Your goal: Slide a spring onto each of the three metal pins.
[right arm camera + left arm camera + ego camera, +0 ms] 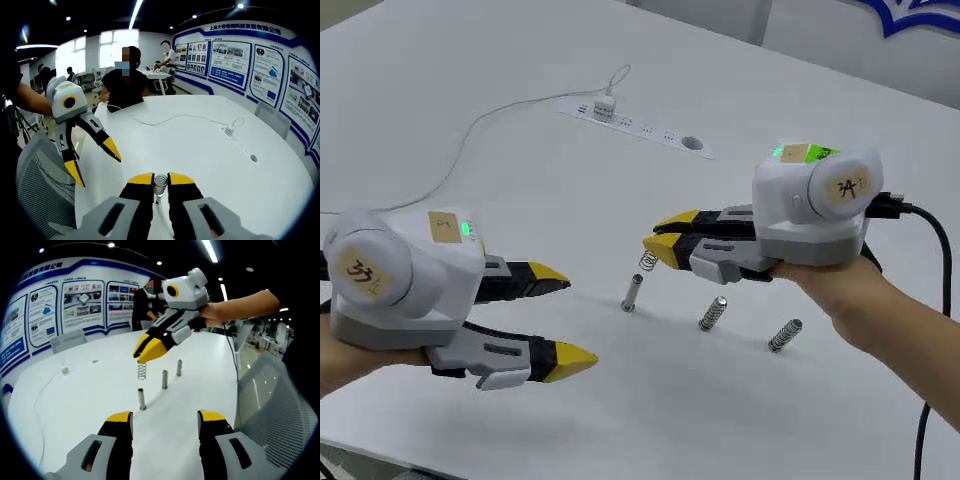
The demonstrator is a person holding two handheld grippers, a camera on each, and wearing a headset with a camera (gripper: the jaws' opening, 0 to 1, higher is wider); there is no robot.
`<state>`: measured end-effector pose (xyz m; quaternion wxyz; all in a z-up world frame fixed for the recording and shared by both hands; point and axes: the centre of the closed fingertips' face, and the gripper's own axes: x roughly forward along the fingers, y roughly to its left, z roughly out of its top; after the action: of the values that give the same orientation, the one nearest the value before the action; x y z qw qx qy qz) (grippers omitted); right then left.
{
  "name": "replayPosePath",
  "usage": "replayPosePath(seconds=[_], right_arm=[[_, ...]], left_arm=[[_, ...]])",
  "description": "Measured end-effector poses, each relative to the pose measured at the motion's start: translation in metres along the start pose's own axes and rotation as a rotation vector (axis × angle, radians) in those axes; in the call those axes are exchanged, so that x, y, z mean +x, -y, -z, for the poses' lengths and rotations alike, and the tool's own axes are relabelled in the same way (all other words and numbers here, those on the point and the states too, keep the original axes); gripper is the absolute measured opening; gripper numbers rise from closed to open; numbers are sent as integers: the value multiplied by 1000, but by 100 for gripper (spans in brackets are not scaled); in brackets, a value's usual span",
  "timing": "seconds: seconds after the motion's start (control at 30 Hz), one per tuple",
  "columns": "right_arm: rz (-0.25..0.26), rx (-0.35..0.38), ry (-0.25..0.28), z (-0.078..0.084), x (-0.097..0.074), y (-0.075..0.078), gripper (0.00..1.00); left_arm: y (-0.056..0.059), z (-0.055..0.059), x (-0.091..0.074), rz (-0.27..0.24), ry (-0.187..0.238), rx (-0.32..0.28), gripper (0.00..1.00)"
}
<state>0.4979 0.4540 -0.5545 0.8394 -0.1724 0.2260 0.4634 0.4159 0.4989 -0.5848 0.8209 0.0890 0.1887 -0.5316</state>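
Left tool (581,320), sticker (365,278) perhaps "33"

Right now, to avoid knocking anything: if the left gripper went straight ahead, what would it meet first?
Probably the bare upright metal pin, nearest ahead of the open left gripper; depth is unclear.

The head view is looking down from six o'clock. Both gripper views are facing inward, sharing the spring (141,371).

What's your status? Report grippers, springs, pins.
Right gripper shut on a spring, just above the bare pin. Left gripper open, hanging clear. Two other pins already carry springs. Nothing in the way.
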Motion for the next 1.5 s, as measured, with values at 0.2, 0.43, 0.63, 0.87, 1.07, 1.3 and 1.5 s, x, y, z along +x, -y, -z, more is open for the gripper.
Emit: replayPosePath(seconds=[0.2, 0.43, 0.63, 0.87, 1.07, 1.3, 1.5], right_arm=[[5, 28, -2, 4, 6, 5, 11], [8, 45, -15, 12, 13, 3, 11], [4, 63, -35, 20, 19, 2, 11], [11, 62, -34, 19, 22, 5, 11], [13, 64, -42, 20, 21, 5, 11], [10, 64, -69, 24, 18, 1, 11], [-4, 61, -89, 30, 23, -1, 11]], left_arm=[[-5, 4, -3, -25, -7, -13, 64], [-6, 9, -4, -45, -17, -27, 75], [-8, 5, 2, -65, -11, -45, 87], [-6, 7, 5, -59, -17, -49, 95], [-7, 13, 3, -64, -31, -59, 96], [-4, 15, 6, -57, -33, -66, 97], [-1, 16, 7, -54, -35, -67, 97]])
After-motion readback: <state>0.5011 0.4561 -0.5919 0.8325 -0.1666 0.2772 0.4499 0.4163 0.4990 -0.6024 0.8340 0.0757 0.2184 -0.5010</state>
